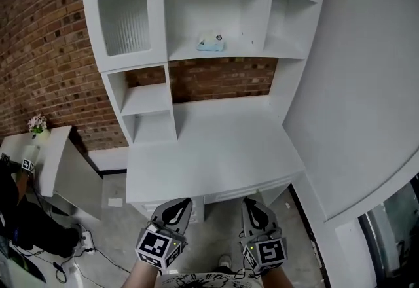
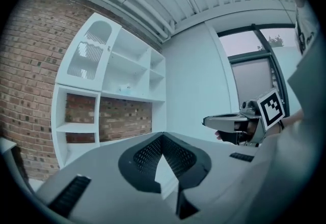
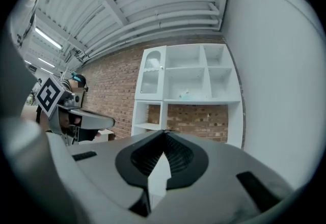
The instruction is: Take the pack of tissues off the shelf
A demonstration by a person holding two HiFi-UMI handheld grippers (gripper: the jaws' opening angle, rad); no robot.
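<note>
A pale blue pack of tissues point(image 1: 211, 42) lies on the middle shelf of the white shelf unit point(image 1: 216, 54), above the desk. It shows small and far off as the tissue pack point(image 2: 125, 88) in the left gripper view and as the tissue pack point(image 3: 184, 95) in the right gripper view. My left gripper point(image 1: 177, 205) and right gripper point(image 1: 249, 204) hang low at the frame's bottom, in front of the desk's front edge, well short of the shelf. Both are shut, tips touching, with nothing between them.
A white desk point(image 1: 209, 156) with a bare top stands under the shelves against a brick wall point(image 1: 46, 51). A white wall point(image 1: 366, 84) closes in on the right. At left is a small white table point(image 1: 52, 149) with a flower pot point(image 1: 37, 124); cables lie on the floor.
</note>
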